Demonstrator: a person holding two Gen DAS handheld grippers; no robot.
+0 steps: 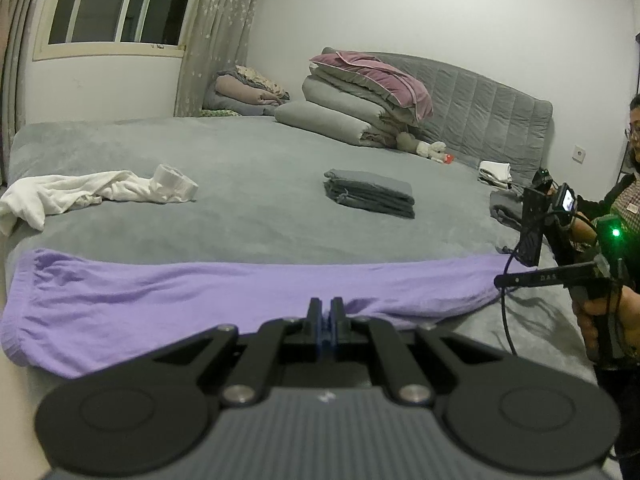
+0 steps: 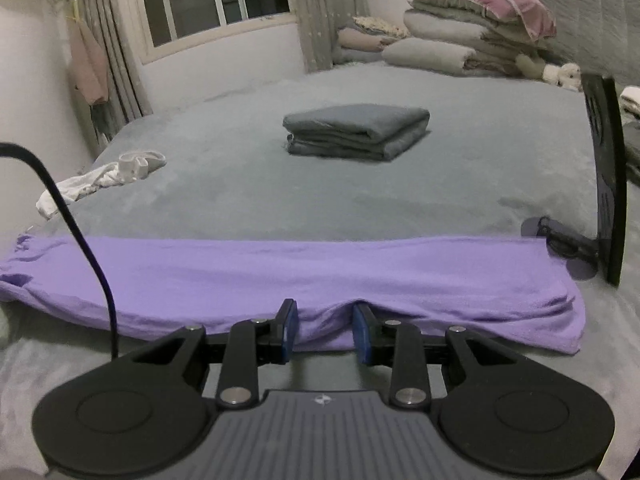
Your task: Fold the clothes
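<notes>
Room: a bedroom at night, dark window (image 1: 116,0) with pale curtains, a wide bed (image 1: 256,184) under a grey plush cover that serves as the work surface.
Far end of the bed: rolled quilts (image 1: 360,96) stacked against the padded headboard, a soft toy beside them.
Purple garment: a long lilac piece (image 1: 200,300) lies stretched across the near edge of the bed, lying as a flat band with at least two layers showing at its right end; whether this is a half-made fold or one being opened, I cannot tell.
Other clothes: a grey folded stack (image 2: 356,132) sits mid-bed, well apart from the purple piece; a white crumpled garment (image 1: 92,192) lies toward the window side.
Left gripper (image 1: 325,312): jaws drawn together, with the near hem of the purple cloth apparently pinched between the blue pads.
Right gripper (image 2: 325,332): jaws parted, set either side of a small raised pucker in the hem, not closed on it.
Handling: looks like thin, light knit; limp, it will sag and drag on the plush cover, not slippery, not fragile.
Where to hold: the near hem, both layers together, with the two grips well apart so the cloth lifts evenly.
Person: a hand and sleeve at the right edge, holding the other tool.
</notes>
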